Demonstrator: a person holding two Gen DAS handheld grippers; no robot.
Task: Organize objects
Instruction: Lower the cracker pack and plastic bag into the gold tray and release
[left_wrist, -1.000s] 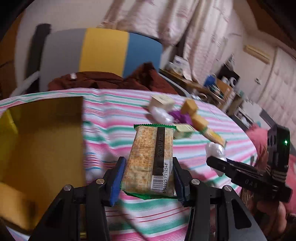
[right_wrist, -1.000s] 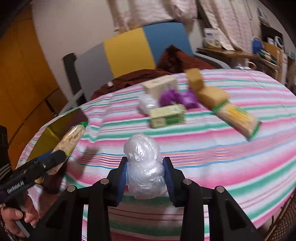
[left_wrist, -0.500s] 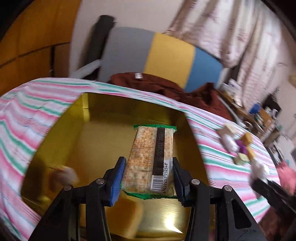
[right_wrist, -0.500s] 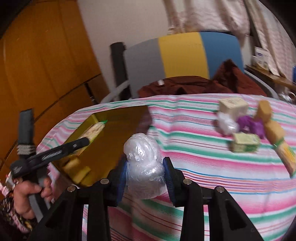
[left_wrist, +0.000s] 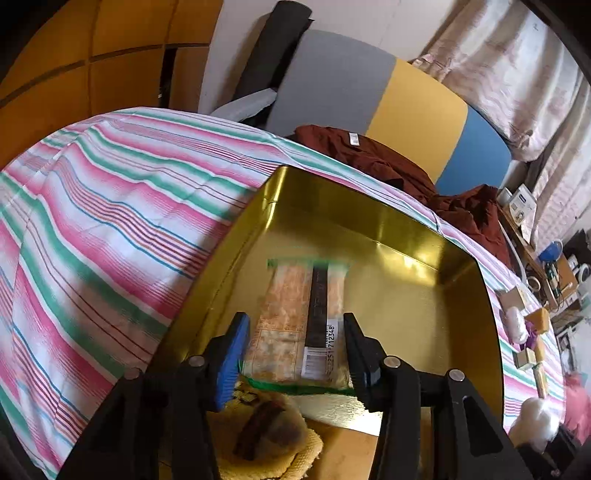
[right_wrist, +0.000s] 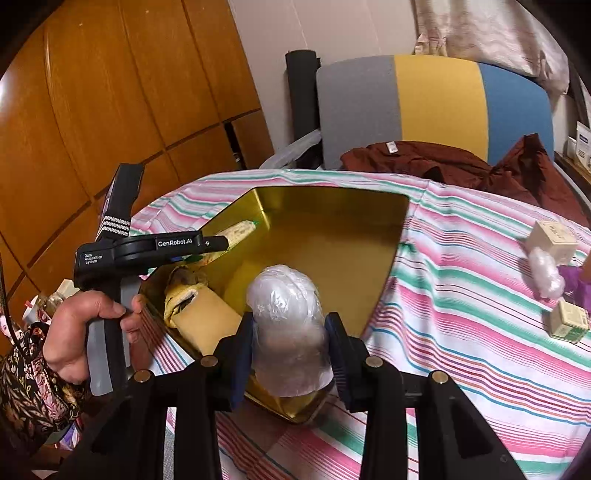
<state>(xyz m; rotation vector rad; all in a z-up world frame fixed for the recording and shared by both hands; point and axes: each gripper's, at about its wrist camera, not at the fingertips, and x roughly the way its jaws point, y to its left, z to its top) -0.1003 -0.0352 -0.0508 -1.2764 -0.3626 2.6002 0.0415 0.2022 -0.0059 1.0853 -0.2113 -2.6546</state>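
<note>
Looks like we're mid-drop on 2 items: the left gripper (left_wrist: 293, 354) is over the gold tin (left_wrist: 369, 206) with the cracker pack (left_wrist: 299, 325) between its fingers, but the pack is blurred and the jaws look a bit wide, so I can't tell if it's clamped or already let go. The right gripper (right_wrist: 290, 345) squeezes the clear plastic bundle (right_wrist: 286, 325) just above the tin's near rim. I'd say next move is nudging that bundle forward past the yellow block (right_wrist: 207, 321) to its left, then opening up.
</note>
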